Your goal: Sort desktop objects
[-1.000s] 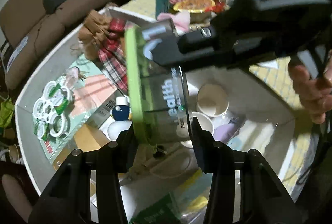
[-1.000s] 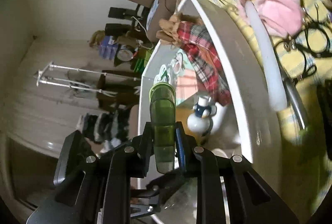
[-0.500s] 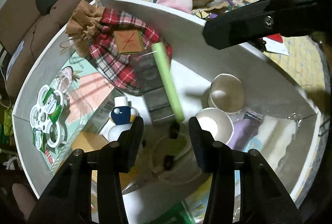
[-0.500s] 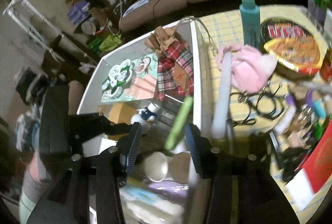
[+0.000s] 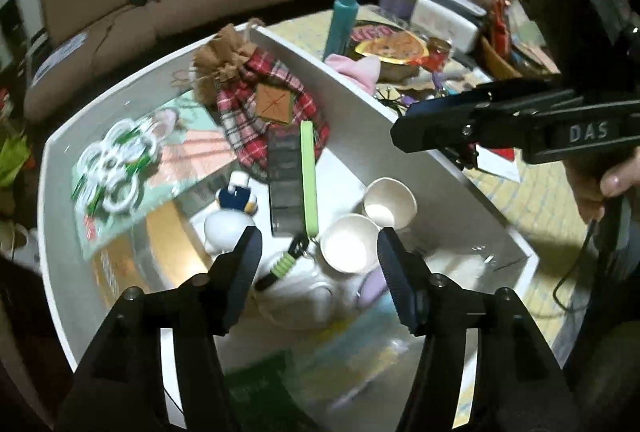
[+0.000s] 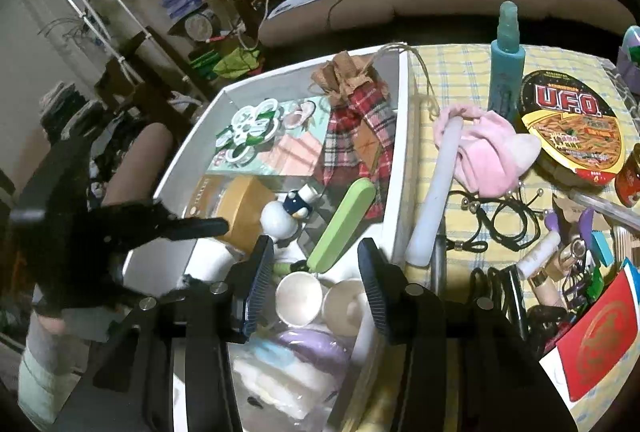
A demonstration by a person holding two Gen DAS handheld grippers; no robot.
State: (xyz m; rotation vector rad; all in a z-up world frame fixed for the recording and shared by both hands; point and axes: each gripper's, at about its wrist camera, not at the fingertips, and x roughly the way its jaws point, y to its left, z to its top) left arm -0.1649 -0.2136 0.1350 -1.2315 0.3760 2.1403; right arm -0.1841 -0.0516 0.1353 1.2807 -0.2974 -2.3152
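Step in hand: a drop-off into the white bin (image 5: 400, 136) looks finished; the next item likely comes from the clutter on the worktop (image 6: 472, 80) beside it.
Left gripper (image 5: 318, 252): fingers released, jaws having just widened, nothing between them; it hangs over the bin's near end, above two paper cups (image 5: 368, 228).
Right gripper (image 6: 316, 272): fingers also apart and empty, having opened just now; it hangs over the same cups, close against the bin's right wall.
Task's thing: the green-lidded case (image 5: 308, 172) lies loose inside the bin, resting on a dark flat box and the edge of the plaid pouch (image 5: 256, 104), touching neither gripper.
Long axis of the case: it runs from the cups at the near end away toward the pouch, roughly along the bin's length; in the right wrist view (image 6: 342, 224) it slants up and to the right.
What remains outside: a white tube (image 6: 436, 192) lies just beside the bin's right wall, its length nearly parallel to that wall; a pink cloth (image 6: 488, 152), a teal spray bottle (image 6: 506, 60) and a noodle bowl (image 6: 572, 128) sit further out.
Nearer hand: the right gripper, by my judgement, since all these lie to its right while the left sits over the bin's middle.
Next move calls for: a swing rightward over the wall, with the jaws set across the tube's width.
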